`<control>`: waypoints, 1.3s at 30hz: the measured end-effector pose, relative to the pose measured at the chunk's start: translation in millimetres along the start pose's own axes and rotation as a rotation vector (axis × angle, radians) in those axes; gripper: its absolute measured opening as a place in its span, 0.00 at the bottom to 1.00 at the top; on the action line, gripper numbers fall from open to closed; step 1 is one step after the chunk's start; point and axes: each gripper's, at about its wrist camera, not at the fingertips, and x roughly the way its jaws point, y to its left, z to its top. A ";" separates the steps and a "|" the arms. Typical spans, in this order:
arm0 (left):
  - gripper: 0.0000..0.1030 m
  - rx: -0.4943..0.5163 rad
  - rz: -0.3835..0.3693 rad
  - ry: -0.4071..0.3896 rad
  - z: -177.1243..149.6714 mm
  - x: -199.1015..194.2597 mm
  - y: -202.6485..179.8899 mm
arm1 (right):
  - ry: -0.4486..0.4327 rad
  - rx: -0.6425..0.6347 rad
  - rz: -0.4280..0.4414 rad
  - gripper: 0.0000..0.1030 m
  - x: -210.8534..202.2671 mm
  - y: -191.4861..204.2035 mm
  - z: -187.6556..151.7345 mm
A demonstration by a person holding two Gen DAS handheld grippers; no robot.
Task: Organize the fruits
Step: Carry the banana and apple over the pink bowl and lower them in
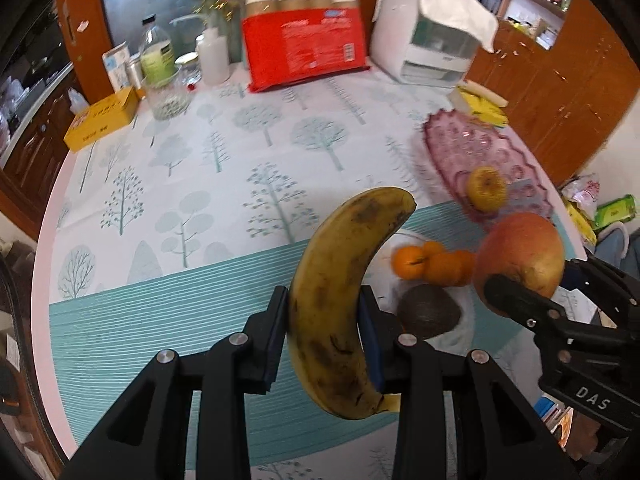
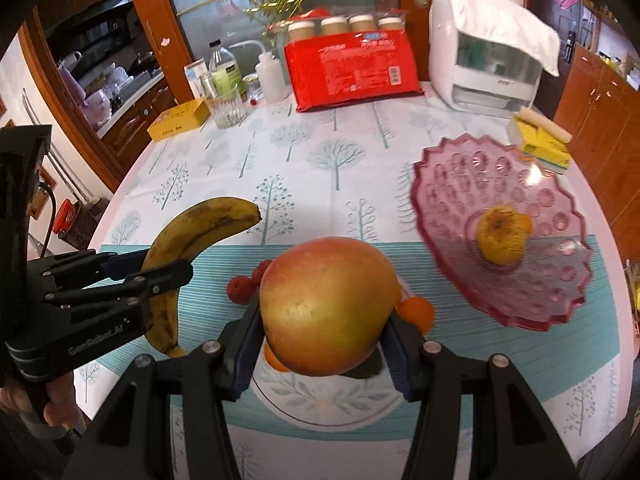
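Left hand-held gripper point(image 1: 323, 332): closed on the banana point(image 1: 344, 300), pads pressed against its lower half, tip curving up and away. Banana held clear of the desk point(image 1: 192, 184).

Right hand-held gripper point(image 2: 322, 336): closed on the apple point(image 2: 328, 304), jaws at a middling width, pads on opposite flanks. Apple held in the air above the white plate point(image 2: 328, 404).

Left on or beside the white plate: small oranges point(image 1: 432, 264), a dark fruit point(image 1: 428, 312), and two red berries point(image 2: 244, 286) seen in the right wrist view. Pink glass dish point(image 2: 500, 232) to the right, holding one yellow fruit point(image 2: 502, 234); the rest of its bowl is bare.

Step judged in hand: both fruits are to be carried across to the pink dish.

Notes for doing it well:
- The two grippers are close side by side; the apple should be taken over first so that the arms are not crossed above the dish.
- Fruit should be kept above the scalloped rim until over the bowl, then lowered.
- Bare glass beside the yellow fruit should be chosen; the apple is likely to roll if dropped, so release is best made once it is resting.
- The banana is soft and spotted; the grip should not be tightened. It should be laid flat along the far side.
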 end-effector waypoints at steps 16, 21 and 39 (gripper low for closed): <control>0.32 0.056 -0.041 -0.074 31.7 -21.7 -119.6 | -0.083 0.076 -0.054 0.53 -59.2 -111.6 -9.0; 0.32 0.057 -0.019 -0.114 57.7 -21.6 -153.6 | -0.115 0.077 -0.080 0.53 -72.1 -154.7 4.4; 0.32 0.027 0.118 -0.044 120.1 75.1 -202.5 | -0.047 0.109 -0.062 0.53 -10.0 -262.6 51.9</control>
